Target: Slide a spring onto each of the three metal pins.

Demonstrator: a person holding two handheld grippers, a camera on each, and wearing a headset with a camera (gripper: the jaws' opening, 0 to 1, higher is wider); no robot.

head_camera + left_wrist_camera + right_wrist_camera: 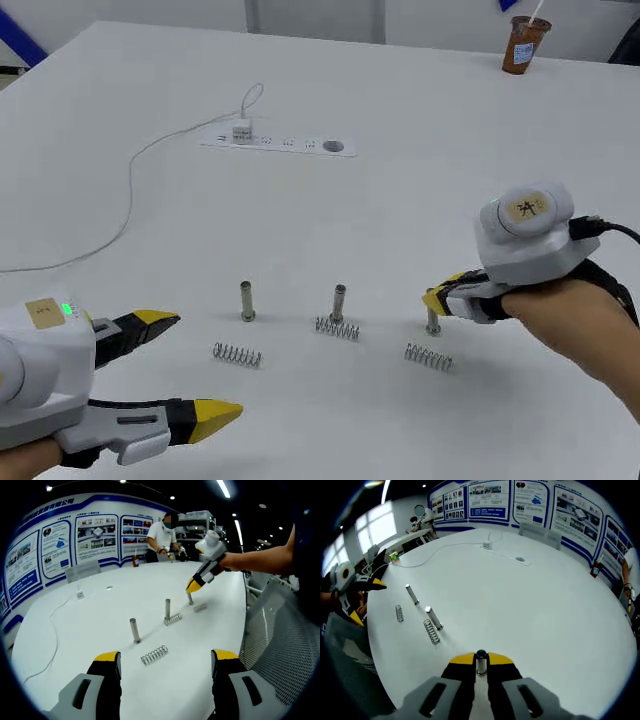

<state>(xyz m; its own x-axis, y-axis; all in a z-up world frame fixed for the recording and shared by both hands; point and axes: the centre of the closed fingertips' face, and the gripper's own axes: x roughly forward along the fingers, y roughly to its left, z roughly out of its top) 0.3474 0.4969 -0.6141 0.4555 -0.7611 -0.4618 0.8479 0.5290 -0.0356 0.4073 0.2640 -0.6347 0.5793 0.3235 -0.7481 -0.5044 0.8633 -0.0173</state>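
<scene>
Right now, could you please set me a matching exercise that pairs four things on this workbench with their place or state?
Things:
1. right metal pin
2. left gripper
3. middle spring
4. drink cup

Places or states:
A. near the far edge of the table
B. clamped in the shut right gripper
C. open, holding nothing
D. lying at the foot of the middle pin

Pairs: 1-B; 2-C; 3-D; 4-A.
</scene>
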